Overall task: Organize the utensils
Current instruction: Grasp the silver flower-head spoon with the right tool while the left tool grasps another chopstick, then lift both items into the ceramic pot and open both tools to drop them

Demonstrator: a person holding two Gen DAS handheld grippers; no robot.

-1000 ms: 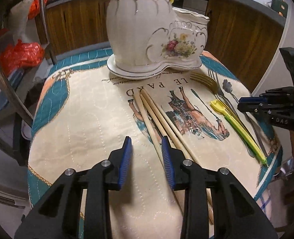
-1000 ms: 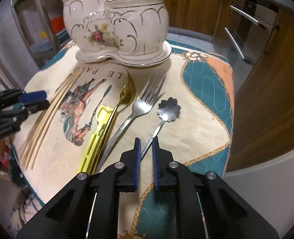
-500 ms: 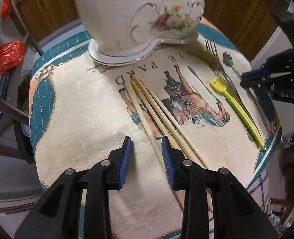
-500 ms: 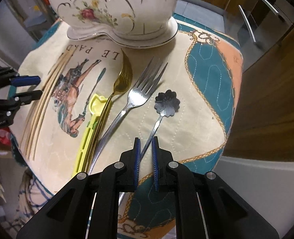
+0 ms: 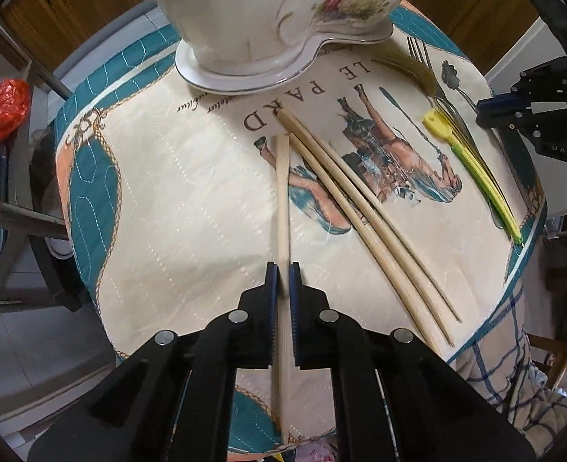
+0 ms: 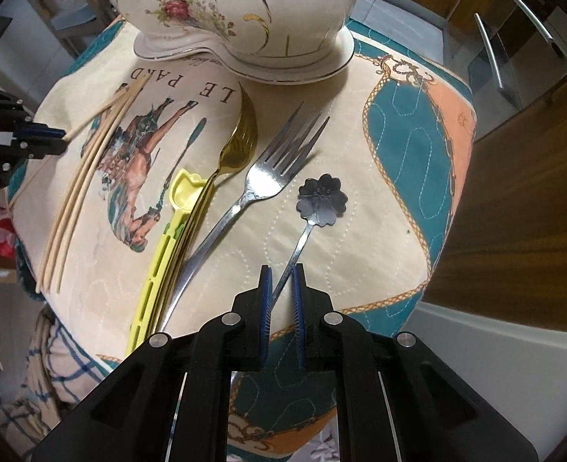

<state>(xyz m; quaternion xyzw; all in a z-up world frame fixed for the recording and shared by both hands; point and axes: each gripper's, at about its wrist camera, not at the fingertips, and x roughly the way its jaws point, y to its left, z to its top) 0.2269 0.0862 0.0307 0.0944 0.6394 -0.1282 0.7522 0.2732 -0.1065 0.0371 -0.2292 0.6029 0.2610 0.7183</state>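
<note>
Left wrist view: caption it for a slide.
Left gripper shut on one chopstick; two more chopsticks lie beside it.

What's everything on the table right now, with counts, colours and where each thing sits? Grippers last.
Ceramic utensil holder: one, white with gold trim and flowers, at the far end of the cloth.
Chopsticks: three, pale wood; one between the left gripper's pads, two lying together beside it.
Yellow utensil: one, yellow-green plastic, beside the gold fork.
Gold fork: one, gold, next to the silver fork.
Silver fork: one, steel, mid-cloth.
Flower spoon: one, dark metal; its handle runs between the right gripper's pads.
Quilted cloth: one, cream, teal and orange, covering the table.
Left gripper: black with blue pads, shut on a chopstick.
Right gripper: black with blue pads, around the spoon handle; contact unclear.
</note>
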